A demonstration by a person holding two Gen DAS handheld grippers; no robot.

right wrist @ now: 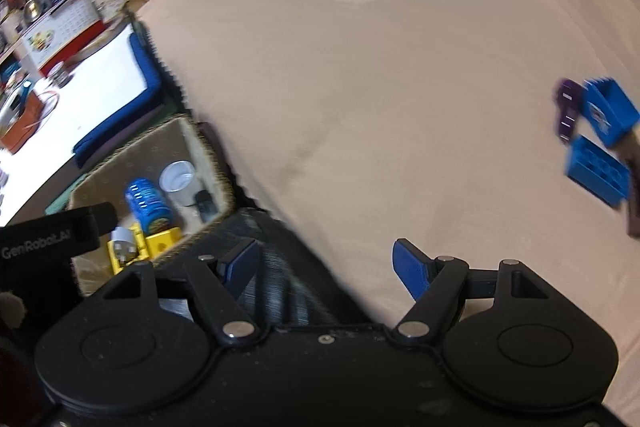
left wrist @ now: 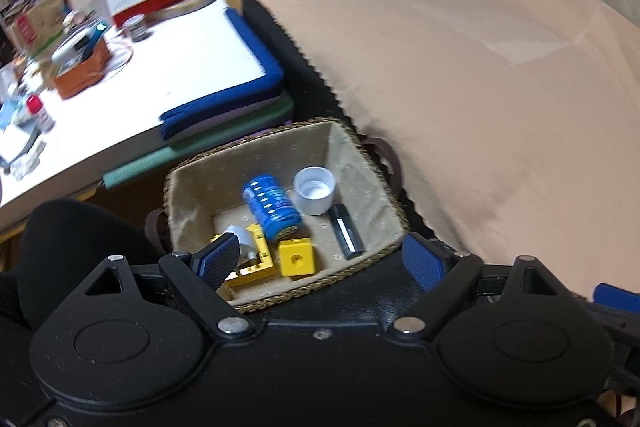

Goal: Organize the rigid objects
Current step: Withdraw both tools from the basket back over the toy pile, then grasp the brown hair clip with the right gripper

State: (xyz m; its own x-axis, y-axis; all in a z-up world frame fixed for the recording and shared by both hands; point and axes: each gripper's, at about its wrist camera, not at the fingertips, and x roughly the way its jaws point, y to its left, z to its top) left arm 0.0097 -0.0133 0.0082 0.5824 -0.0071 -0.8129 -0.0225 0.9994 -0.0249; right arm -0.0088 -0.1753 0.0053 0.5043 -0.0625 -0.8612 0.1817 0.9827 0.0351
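Left tool [left wrist: 320,261] gapes empty over basket [left wrist: 372,183] holding blue can [left wrist: 272,207].

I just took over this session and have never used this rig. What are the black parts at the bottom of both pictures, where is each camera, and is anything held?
Each picture comes from a camera on a hand-held gripper, looking forward along its jaws; the black parts are the gripper's own body. The left gripper hovers over a wicker basket, jaws open and empty. The basket holds a blue can, a white cap, a yellow block and a dark stick. The right gripper, also open and empty, faces a beige cloth, where blue blocks and a purple item lie at the right edge.
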